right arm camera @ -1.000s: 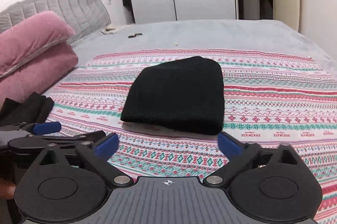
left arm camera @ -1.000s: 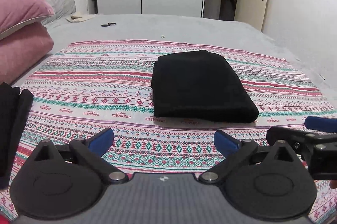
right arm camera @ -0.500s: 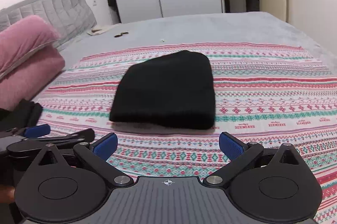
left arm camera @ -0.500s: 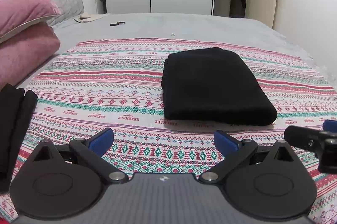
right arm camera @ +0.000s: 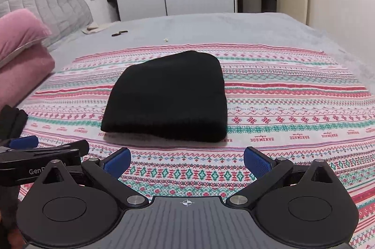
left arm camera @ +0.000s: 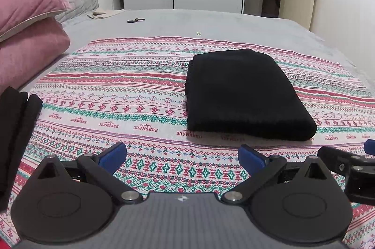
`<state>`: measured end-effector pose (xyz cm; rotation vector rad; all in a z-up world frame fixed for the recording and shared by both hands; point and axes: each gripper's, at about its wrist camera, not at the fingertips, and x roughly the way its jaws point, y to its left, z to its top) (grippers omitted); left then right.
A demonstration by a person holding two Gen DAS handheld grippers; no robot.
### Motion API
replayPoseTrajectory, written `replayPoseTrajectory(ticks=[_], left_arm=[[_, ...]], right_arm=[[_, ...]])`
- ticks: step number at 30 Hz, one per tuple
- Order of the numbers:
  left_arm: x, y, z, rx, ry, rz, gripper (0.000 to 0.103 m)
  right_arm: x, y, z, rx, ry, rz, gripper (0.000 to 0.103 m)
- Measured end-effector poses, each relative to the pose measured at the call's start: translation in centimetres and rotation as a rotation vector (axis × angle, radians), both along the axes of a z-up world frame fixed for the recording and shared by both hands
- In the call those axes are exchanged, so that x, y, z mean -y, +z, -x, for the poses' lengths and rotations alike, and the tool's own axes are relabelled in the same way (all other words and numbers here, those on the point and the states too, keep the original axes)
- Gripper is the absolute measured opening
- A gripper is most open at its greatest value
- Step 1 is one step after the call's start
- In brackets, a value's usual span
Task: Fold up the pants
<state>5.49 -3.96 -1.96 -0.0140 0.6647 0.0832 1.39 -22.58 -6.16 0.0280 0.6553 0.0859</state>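
The black pants (left arm camera: 243, 94) lie folded into a compact rectangle on the patterned red, green and white cloth (left arm camera: 117, 94); they also show in the right wrist view (right arm camera: 168, 96). My left gripper (left arm camera: 182, 156) is open and empty, held back from the pants' near edge. My right gripper (right arm camera: 186, 161) is open and empty, also short of the near edge. Each gripper shows at the other view's edge: the right one in the left wrist view (left arm camera: 351, 162), the left one in the right wrist view (right arm camera: 42, 150).
Pink pillows (left arm camera: 28, 33) are stacked at the left against a grey headboard (right arm camera: 46, 7). More folded black clothing (left arm camera: 14, 131) lies at the cloth's left edge. A small dark object (left arm camera: 135, 20) sits on the grey bedspread far back. A wardrobe and a door stand behind.
Both grippers have drawn back and swung slightly, so the folded pants sit further right in the left view and more central in the right view. Both stay open.
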Motion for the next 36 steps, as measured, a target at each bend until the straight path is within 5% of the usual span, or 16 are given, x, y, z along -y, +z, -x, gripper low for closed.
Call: replayPoseTrajectory(ticks=[36], left_arm=[[0.81,-0.58,-0.34,-0.006,-0.031,-0.040,0.103]], right_arm=[[0.41,-0.34,-0.33,0.014,-0.040,0.077,0.103]])
